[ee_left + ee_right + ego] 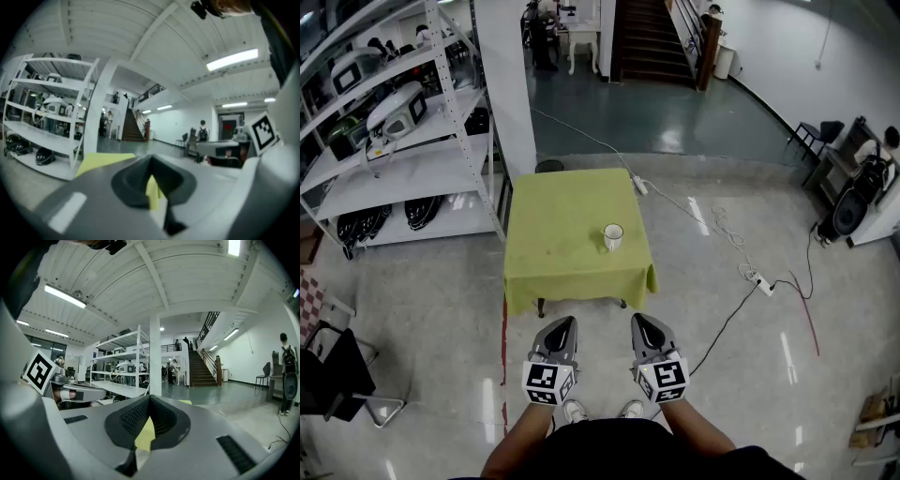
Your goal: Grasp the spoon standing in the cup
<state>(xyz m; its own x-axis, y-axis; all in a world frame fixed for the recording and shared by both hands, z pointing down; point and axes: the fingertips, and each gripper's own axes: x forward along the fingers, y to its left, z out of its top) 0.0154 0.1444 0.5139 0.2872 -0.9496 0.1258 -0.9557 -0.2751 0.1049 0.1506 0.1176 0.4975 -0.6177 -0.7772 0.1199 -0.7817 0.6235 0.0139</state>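
Fingers on the left gripper and right gripper are pressed together with nothing in them. Both are parked side by side low in front of the person, looks like a ready pose to me. The white cup sits well ahead on the green-clothed surface, near its right edge. The spoon's too small to make out from here.

My head view looks steeply down on the table, well ahead. Both gripper views ride low, face forward and share the staircase.
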